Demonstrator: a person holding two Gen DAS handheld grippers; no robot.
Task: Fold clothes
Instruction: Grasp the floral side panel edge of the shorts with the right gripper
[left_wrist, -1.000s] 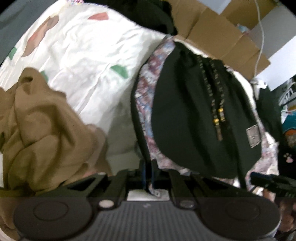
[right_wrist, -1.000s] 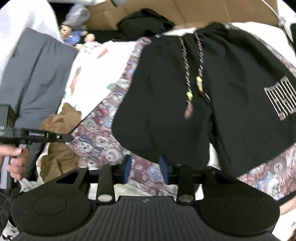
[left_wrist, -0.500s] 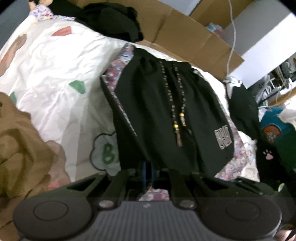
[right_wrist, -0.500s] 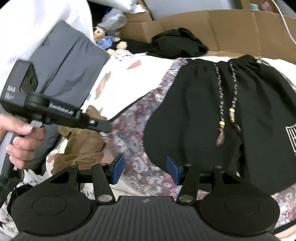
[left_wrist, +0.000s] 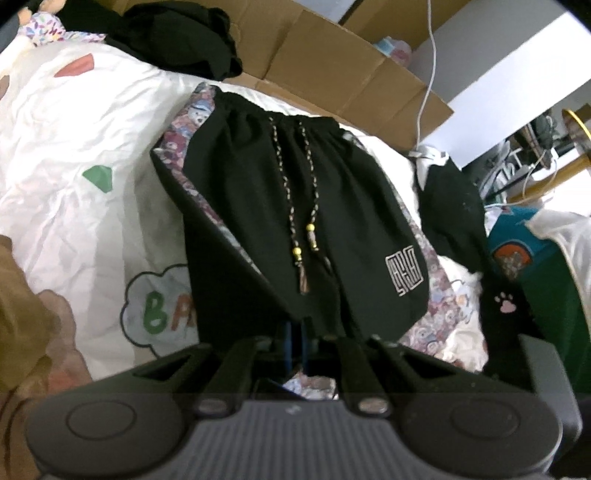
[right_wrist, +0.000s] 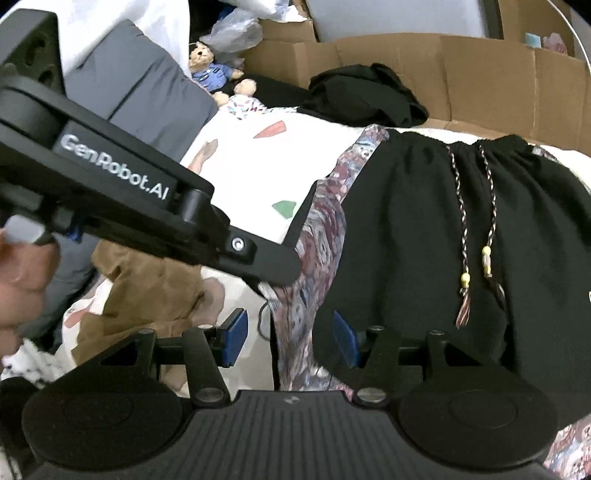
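Observation:
Black drawstring shorts (left_wrist: 295, 206) lie flat on a bear-print cloth (left_wrist: 177, 136) spread over the white printed sheet (left_wrist: 74, 129). My left gripper (left_wrist: 294, 343) is shut on the near, black-trimmed edge of the bear-print cloth, holding it raised off the bed. In the right wrist view the left gripper (right_wrist: 284, 258) reaches in from the upper left, a hand (right_wrist: 22, 273) on its handle. My right gripper (right_wrist: 288, 341) stands open just below it. The hanging bear-print cloth (right_wrist: 317, 236) passes between its blue pads (right_wrist: 232, 341) without being pressed. The shorts (right_wrist: 461, 240) lie to its right.
A crumpled brown garment (right_wrist: 147, 280) lies at the near left of the bed. A black garment (right_wrist: 365, 92) is heaped at the far edge against cardboard boxes (right_wrist: 480, 74). A teddy bear (right_wrist: 214, 70) and grey pillow (right_wrist: 147, 92) sit at the far left. More dark clothes (left_wrist: 450, 206) lie right.
The left gripper has lifted the cloth's edge and drawn back, so the shorts look farther off. The right gripper has opened wider and moved in under the left gripper.

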